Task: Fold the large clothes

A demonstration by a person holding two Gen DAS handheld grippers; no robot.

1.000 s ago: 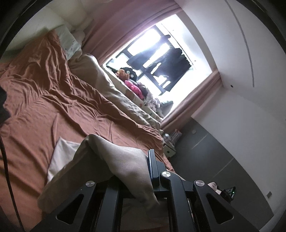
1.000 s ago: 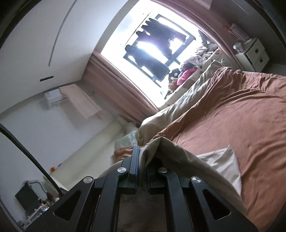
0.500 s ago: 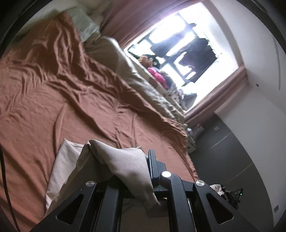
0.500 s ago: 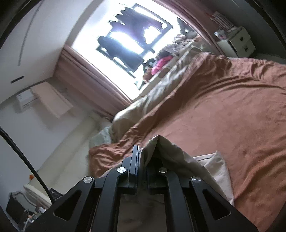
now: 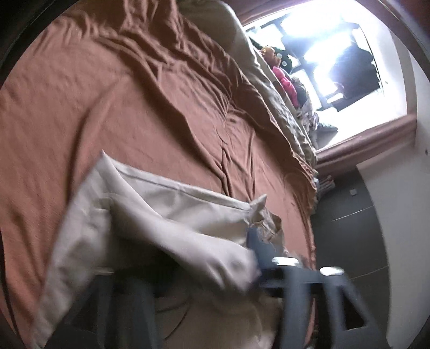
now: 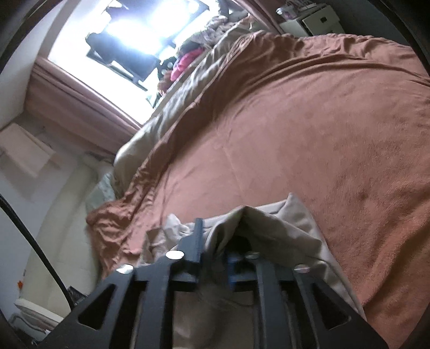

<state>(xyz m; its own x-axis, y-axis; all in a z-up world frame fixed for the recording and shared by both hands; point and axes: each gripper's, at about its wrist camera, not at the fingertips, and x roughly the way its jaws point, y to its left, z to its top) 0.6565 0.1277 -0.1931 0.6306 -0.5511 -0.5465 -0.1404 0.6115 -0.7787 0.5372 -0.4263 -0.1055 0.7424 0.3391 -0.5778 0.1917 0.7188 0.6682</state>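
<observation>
A beige garment (image 5: 172, 214) lies low over the rust-brown bedspread (image 5: 134, 94), its far edge flat on the bed. My left gripper (image 5: 250, 257) is shut on a fold of it; the cloth drapes over the left finger and hides it, and the view is blurred. In the right wrist view the same beige garment (image 6: 274, 228) tents over my right gripper (image 6: 215, 241), which is shut on its edge. The bedspread (image 6: 309, 134) fills that view too.
A beige duvet (image 5: 268, 88) is bunched along the bed's far side under a bright window (image 5: 336, 53), with a pink item (image 5: 287, 83) on it. A white nightstand (image 6: 309, 21) stands past the bed corner. A dark floor (image 5: 349, 228) lies beside the bed.
Both grippers have tipped forward and down toward the bed with the garment still held. More of the garment now rests spread on the bedspread.
</observation>
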